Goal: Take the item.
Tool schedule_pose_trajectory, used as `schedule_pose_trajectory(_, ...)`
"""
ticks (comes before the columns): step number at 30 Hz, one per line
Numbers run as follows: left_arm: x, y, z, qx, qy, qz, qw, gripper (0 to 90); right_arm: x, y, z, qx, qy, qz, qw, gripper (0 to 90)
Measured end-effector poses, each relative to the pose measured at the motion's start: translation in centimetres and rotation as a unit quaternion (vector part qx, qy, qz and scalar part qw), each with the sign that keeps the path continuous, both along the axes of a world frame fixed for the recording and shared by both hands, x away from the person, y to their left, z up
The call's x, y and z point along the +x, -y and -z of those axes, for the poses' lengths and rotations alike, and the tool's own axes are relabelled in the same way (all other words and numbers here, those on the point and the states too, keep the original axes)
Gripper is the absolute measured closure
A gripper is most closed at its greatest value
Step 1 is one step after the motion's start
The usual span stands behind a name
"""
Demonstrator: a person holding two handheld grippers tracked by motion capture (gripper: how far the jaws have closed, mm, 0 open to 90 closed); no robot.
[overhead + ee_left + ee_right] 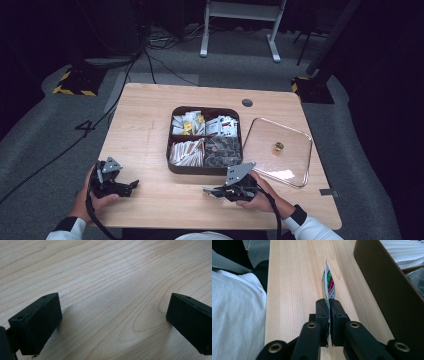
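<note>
My right gripper point(328, 302) is shut on a small sachet point(329, 282) printed in white, green and red. The sachet stands on edge between the pads, low over the table and beside the dark brown box point(382, 280). From above, that gripper point(207, 191) points left, just in front of the four-compartment box point(170, 150). My left gripper point(131, 187) rests near the table's front left corner. Its jaws point(113, 315) stand wide open over bare wood, with nothing between them.
The box holds sachets, paper sticks and dark packets in separate compartments. A clear square lid point(300, 150) with a small gold knob point(278, 146) lies to its right. A cable hole point(247, 103) sits at the back. The person's white clothing point(237, 315) is at the near edge.
</note>
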State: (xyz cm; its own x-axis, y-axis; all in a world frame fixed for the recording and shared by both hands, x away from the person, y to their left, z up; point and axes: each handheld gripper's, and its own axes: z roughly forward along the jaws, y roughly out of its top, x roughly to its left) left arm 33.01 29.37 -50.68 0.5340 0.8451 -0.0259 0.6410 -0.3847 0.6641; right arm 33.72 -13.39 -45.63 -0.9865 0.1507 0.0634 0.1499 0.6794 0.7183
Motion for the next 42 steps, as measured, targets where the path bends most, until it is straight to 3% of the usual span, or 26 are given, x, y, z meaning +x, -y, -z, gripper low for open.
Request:
schedule_pose_trajectory(4, 0.0, 0.0, 0.0, 0.001, 0.0, 0.001, 1.0, 0.4, 0.1, 0.1, 0.1, -0.006, 0.005, 0.011, 0.9999, 67.7)
schedule_pose_trajectory(6, 0.0, 0.0, 0.0, 0.0, 0.0, 0.0, 1.0, 0.4, 0.3, 0.2, -0.1, -0.01, 0.014, 0.021, 0.9996, 65.0)
schedule_pose_trajectory(17, 0.0, 0.0, 0.0, 0.001, 0.001, 0.001, 1.0, 0.4, 1.0, 1.7, -1.7, 0.019, 0.033, 0.067, 0.997, 39.8)
schedule_pose_trajectory(21, 0.0, 0.0, 0.0, 0.0, 0.0, 0.0, 1.0, 0.4, 1.3, 2.1, -2.1, 0.024, 0.05, 0.093, 0.9941, 39.1)
schedule_pose_trajectory(31, 0.0, 0.0, 0.0, 0.0, 0.0, 0.0, 1.0, 0.4, 1.9, 3.4, -3.0, 0.037, 0.066, 0.114, 0.9906, 38.5)
schedule_pose_trajectory(42, 0.0, 0.0, 0.0, 0.0, 0.0, 0.0, 1.0, 0.4, 3.8, 7.2, -4.0, 0.047, 0.087, 0.176, 0.9794, 35.9)
